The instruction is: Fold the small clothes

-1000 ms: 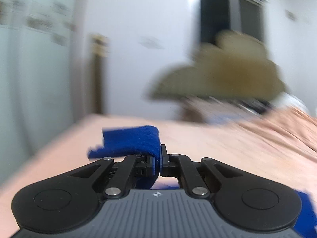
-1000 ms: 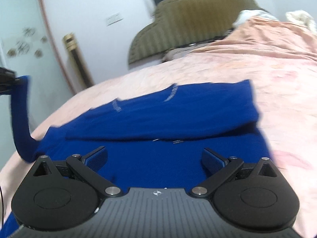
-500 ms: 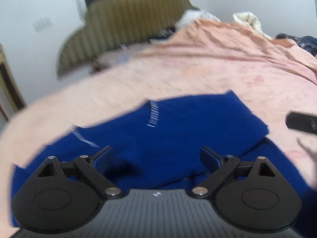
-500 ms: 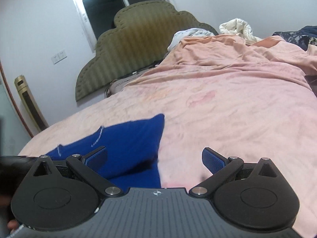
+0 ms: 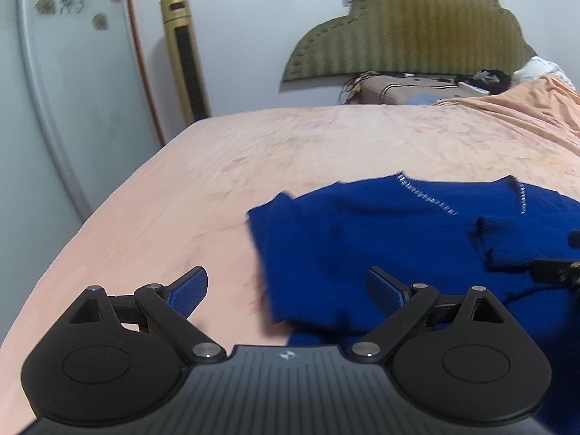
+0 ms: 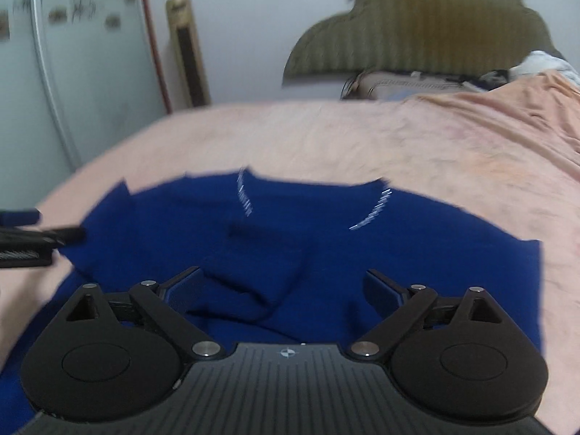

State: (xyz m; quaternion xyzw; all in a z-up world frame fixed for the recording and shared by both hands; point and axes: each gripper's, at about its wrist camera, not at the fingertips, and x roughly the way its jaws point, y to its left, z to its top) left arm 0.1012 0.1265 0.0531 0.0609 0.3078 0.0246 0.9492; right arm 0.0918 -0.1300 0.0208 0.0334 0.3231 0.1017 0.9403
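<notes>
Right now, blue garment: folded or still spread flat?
Partly folded. The blue garment lies on the pink bedsheet with a sleeve laid over its body. Both grippers are open and hold nothing.

Blue garment (image 6: 326,246) motion-blurred, cut off at btm edge.

A small royal-blue garment (image 5: 380,239) lay flat on the pink bedsheet, partly folded, with layers of cloth overlapping one another. Two short lines of pale stitching ran down from its far edge, set apart from each other. A ribbed cuff or hem end rested on top toward the right side. In the right wrist view the garment (image 6: 326,253) appeared blurred, its near folds rumpled.
</notes>
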